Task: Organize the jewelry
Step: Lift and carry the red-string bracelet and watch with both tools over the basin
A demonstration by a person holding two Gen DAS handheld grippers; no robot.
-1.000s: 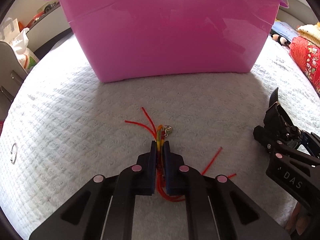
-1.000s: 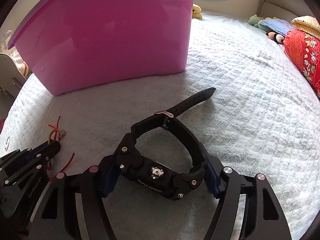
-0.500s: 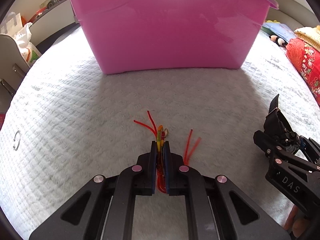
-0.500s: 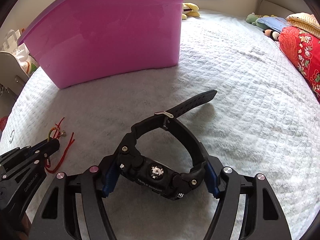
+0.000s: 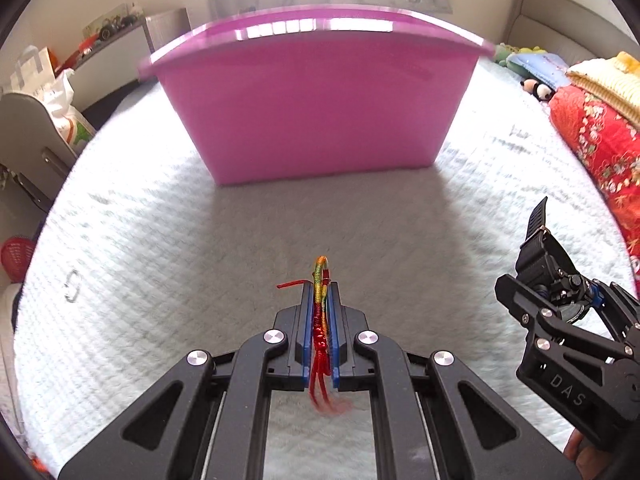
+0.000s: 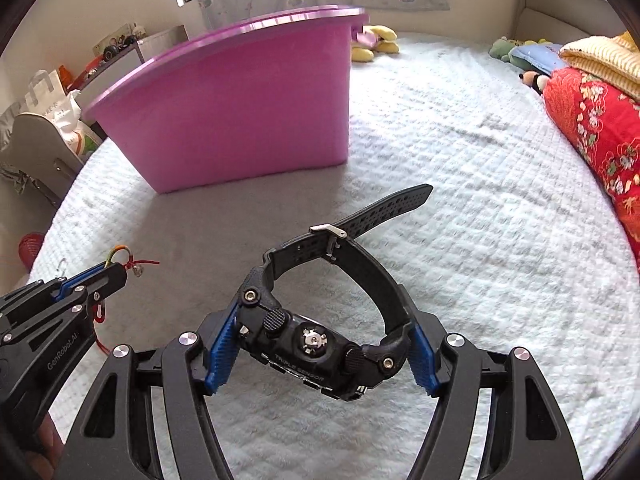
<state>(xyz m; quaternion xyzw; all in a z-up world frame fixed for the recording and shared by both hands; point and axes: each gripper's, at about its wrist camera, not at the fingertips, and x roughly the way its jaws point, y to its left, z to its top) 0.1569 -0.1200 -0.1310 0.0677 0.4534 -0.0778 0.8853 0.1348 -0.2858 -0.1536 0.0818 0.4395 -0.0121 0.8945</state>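
Observation:
My left gripper (image 5: pixel 321 292) is shut on a rainbow braided bracelet (image 5: pixel 319 280) with red cords, held above the white bedspread; it also shows in the right wrist view (image 6: pixel 120 258). My right gripper (image 6: pixel 320 354) is shut on a black wristwatch (image 6: pixel 316 340), gripping its case, with the strap looping forward. In the left wrist view the right gripper (image 5: pixel 560 300) and the watch (image 5: pixel 540 248) are at the right. A pink tub (image 5: pixel 316 104) stands ahead on the bed; it also shows in the right wrist view (image 6: pixel 240 112). Its inside is hidden.
A small metal ring (image 5: pixel 72 280) lies on the white bedspread (image 5: pixel 200 240) at the left. A red patterned quilt (image 5: pixel 600 148) and soft toys (image 6: pixel 376 44) lie at the right and back. A grey chair (image 5: pixel 24 128) and a red basket (image 5: pixel 16 252) stand off the left edge.
Both grippers have risen and pulled back from the tub, so its rim now shows. The bracelet has been lifted clear of the bedspread, its red cords hanging. The watch stays gripped.

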